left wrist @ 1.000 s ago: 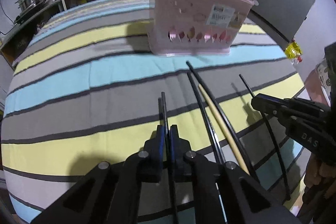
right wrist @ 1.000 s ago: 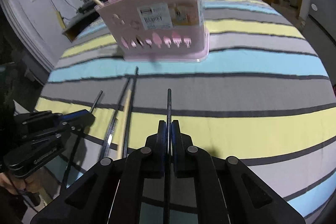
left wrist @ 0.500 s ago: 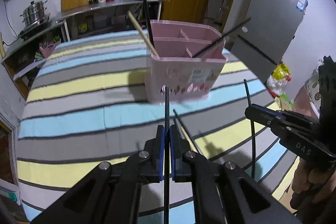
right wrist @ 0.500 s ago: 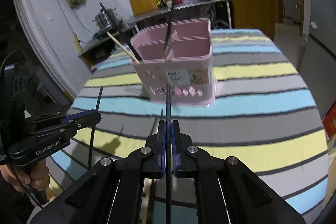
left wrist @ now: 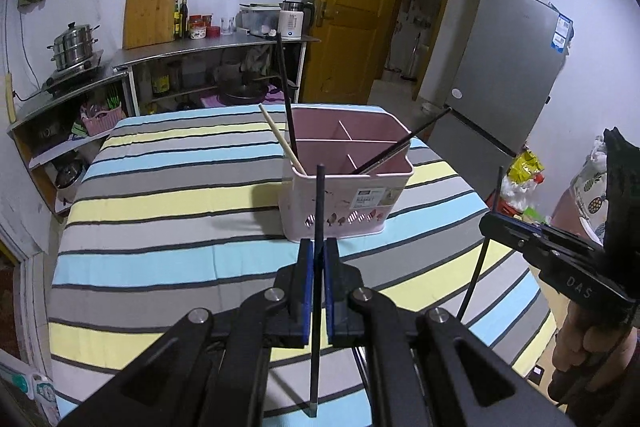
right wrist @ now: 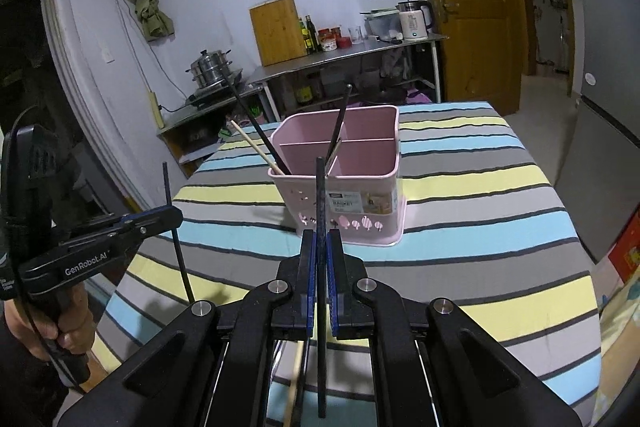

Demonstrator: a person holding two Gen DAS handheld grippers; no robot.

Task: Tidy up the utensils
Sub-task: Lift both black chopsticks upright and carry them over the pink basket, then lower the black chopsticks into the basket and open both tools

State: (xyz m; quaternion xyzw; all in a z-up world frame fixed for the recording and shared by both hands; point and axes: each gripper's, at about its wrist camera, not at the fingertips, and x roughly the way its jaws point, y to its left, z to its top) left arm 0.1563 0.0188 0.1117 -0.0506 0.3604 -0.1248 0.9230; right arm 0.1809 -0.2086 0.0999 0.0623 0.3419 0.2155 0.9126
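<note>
A striped tablecloth [left wrist: 168,227] covered the table in a small kitchen, with a pink utensil basket [left wrist: 344,183] standing on it. Short of the basket, the left gripper [left wrist: 315,267] pinched one black chopstick [left wrist: 318,211] upright, and the right gripper [right wrist: 320,259] pinched another chopstick [right wrist: 320,195].

Chopsticks [left wrist: 290,105] in basket [left wrist: 344,203] on table [left wrist: 168,227]

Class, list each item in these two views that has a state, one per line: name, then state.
left gripper: shut on a black chopstick, upright
right gripper: shut on another black chopstick, upright
pink utensil basket: upright on the striped tablecloth, three chopsticks leaning inside
yellow door: open
</note>
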